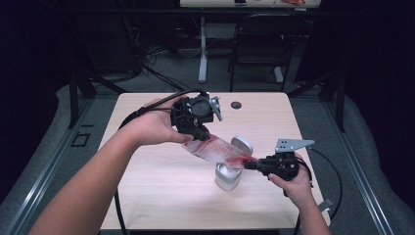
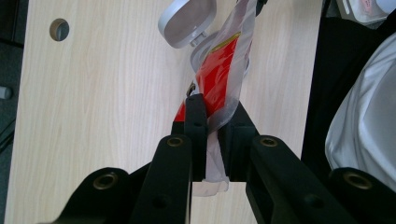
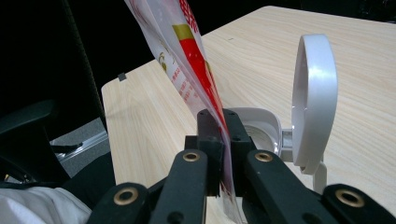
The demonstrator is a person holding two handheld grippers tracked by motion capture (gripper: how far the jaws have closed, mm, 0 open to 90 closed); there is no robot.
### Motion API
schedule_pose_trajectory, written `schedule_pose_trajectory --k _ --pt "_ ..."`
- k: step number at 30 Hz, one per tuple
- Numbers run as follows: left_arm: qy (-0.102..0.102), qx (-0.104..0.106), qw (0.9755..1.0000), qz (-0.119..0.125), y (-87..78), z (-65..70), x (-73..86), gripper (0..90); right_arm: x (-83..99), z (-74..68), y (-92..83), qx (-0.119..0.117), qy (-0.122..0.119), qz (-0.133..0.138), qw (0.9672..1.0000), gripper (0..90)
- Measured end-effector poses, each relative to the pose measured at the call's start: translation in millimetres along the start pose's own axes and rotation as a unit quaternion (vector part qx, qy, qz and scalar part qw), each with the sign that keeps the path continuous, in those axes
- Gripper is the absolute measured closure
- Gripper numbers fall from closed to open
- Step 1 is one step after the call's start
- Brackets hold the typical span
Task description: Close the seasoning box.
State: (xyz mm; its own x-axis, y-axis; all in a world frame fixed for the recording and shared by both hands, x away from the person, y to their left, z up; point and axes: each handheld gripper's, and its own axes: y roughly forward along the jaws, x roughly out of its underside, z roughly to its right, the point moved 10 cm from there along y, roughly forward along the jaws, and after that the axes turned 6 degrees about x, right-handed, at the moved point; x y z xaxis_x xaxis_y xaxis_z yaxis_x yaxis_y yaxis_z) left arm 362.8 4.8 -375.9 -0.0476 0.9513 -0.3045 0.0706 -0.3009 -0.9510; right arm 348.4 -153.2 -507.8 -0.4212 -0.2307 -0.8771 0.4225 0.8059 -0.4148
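A clear plastic pouch (image 1: 218, 150) with red print hangs stretched between both grippers above the table. My left gripper (image 1: 198, 134) is shut on its upper end, and in the left gripper view the pouch (image 2: 219, 81) runs out from between the jaws (image 2: 212, 121). My right gripper (image 1: 250, 164) is shut on its lower end; in the right gripper view the pouch (image 3: 187, 60) rises from the closed jaws (image 3: 219, 128). Under the pouch stands a small white bin (image 1: 226, 177) with its flip lid (image 1: 242, 144) open, also seen as lid (image 3: 314, 93) and lid (image 2: 187, 21).
The light wooden table (image 1: 147, 196) has a round cable hole (image 1: 236, 105) near its far edge. Cables trail from both grippers. A chair (image 1: 259, 44) and a desk leg (image 1: 202, 49) stand beyond the table on the grey floor.
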Motion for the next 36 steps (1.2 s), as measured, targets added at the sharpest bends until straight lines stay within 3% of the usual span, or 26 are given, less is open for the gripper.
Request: schedule_pose_trajectory --k 36 --pt "-0.005 -0.001 1.0000 0.004 -3.0 -0.3 10.8 82.9 -5.3 -5.0 4.3 0.006 -0.011 0.009 0.9999 88.9"
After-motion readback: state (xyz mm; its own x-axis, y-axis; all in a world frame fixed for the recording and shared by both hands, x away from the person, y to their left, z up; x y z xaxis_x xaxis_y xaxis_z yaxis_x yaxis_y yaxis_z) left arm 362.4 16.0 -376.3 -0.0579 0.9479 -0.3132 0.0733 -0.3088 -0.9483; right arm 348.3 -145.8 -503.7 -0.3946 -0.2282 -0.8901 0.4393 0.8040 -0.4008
